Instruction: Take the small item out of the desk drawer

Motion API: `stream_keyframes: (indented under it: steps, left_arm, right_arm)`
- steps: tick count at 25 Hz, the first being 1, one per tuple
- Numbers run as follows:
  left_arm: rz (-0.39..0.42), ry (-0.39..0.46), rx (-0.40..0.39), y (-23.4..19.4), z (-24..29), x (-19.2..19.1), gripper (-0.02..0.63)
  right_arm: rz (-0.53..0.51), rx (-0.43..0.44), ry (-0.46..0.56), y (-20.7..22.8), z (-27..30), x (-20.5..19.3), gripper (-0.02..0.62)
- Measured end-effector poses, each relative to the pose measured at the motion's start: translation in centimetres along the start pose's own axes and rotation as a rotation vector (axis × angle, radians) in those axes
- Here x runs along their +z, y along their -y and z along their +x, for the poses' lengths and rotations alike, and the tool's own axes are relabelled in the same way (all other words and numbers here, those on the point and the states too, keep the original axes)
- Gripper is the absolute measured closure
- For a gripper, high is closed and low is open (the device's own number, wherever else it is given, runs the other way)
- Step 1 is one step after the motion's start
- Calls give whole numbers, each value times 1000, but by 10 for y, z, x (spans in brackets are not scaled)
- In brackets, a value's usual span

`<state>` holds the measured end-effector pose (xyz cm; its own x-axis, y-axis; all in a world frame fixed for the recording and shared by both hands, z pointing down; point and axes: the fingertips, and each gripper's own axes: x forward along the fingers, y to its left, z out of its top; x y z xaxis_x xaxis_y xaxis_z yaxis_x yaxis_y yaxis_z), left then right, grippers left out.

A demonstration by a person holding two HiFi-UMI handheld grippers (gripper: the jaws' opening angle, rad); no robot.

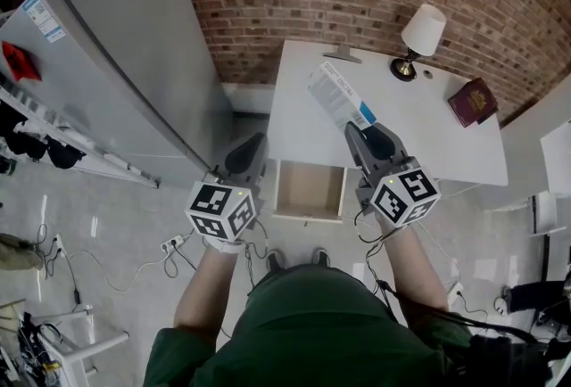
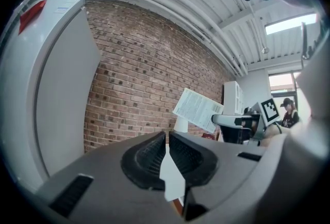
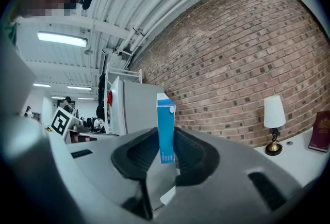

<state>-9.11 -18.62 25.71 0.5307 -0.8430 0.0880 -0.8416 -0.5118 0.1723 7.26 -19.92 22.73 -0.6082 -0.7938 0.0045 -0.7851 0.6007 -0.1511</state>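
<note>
Nearest the person, the open drawer (image 1: 309,190) is seen pulled out of the desk (image 1: 419,131), its bare floor showing and nothing to be made out inside. Just to its left the left gripper (image 1: 252,147) is held with its jaws brought together on nothing, so it is judged the nearer one for any push on the drawer. Farther and to the right, the blue-and-white box (image 1: 340,94) is clamped at its near end by the right gripper (image 1: 361,132), its long axis running away from the fingertips, far and leftward, above the desk top.
</note>
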Motion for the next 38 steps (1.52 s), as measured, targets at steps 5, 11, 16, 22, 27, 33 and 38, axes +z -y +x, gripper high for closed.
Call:
stream_keyframes:
  steps: [5,11,16,22,27,33,38]
  left_arm:
    - [-2,-4,0,-2,2,-1,591]
    - [-7,-7,0,-2,4,-4,591]
    - [-12,-6,-2,-4,5,-3,591]
    - [-18,-13,-3,-5,9,-8,591]
    - [-21,-14,-1,-7,10,-8,591]
    - [-24,-18,-4,-6,14,-10,591]
    - [-29,-24,-3,-7,15,-13,591]
  right_arm:
    - [4,-4,0,2,1,-1,506]
    - [8,-3,-3,5,1,-4,506]
    - [-3,-6,-8,5,3,-4,506]
    - [-6,-2,-14,7,5,-7,506]
    - [-3,-5,-14,8,6,-7,506]
    - [-3,-4,-20,11,6,-9,506]
    - [-4,0,-26,11,7,-11,506]
